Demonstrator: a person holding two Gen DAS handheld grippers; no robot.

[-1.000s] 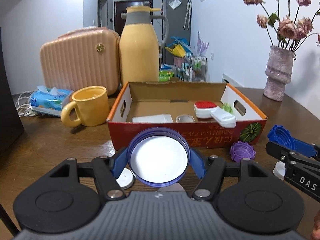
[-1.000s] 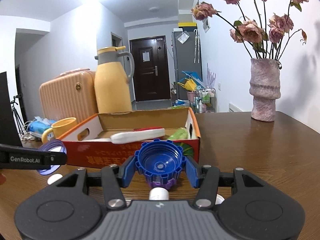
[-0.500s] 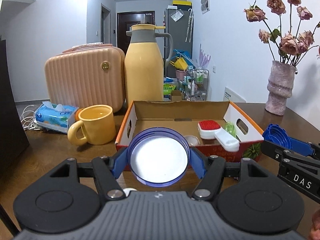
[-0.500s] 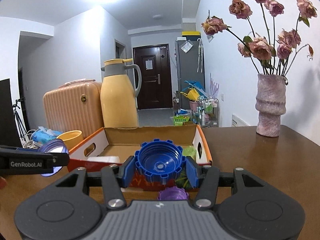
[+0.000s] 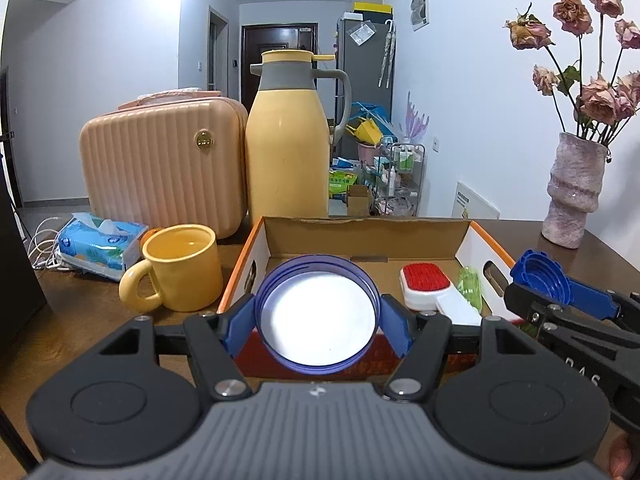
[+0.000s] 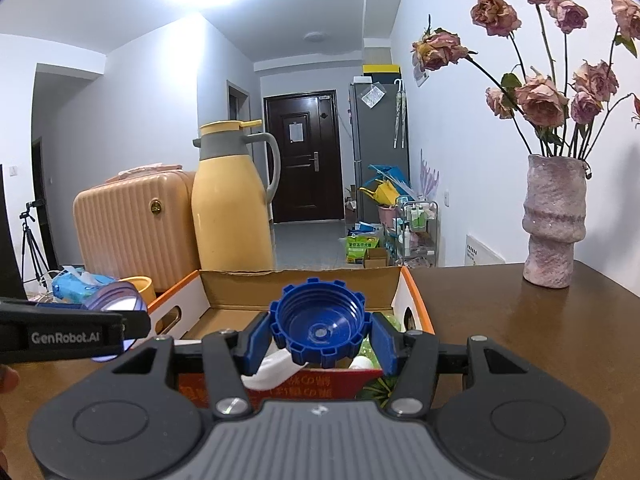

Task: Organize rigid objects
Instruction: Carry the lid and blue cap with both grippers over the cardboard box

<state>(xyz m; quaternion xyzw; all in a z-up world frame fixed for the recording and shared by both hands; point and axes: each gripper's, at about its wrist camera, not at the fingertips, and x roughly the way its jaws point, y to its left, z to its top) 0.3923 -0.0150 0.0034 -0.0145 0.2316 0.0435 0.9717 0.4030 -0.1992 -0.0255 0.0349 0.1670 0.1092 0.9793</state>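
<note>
Over the box (image 5: 400, 236), where a brush (image 5: 430, 286) already lies, I hold my left gripper (image 5: 317, 316) clamped on a purple lid (image 5: 316, 314) and my right gripper (image 6: 318, 330) clamped on a blue cap (image 6: 318, 330), both yet to drop in.

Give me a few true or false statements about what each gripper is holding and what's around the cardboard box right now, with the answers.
1. The left gripper holds a round purple lid with a white liner. True.
2. The right gripper is empty. False: it grips a blue notched screw cap.
3. A red-and-white brush lies inside the orange-edged cardboard box. True.
4. The yellow ceramic mug sits inside the box. False: it stands on the table, left of the box.
</note>
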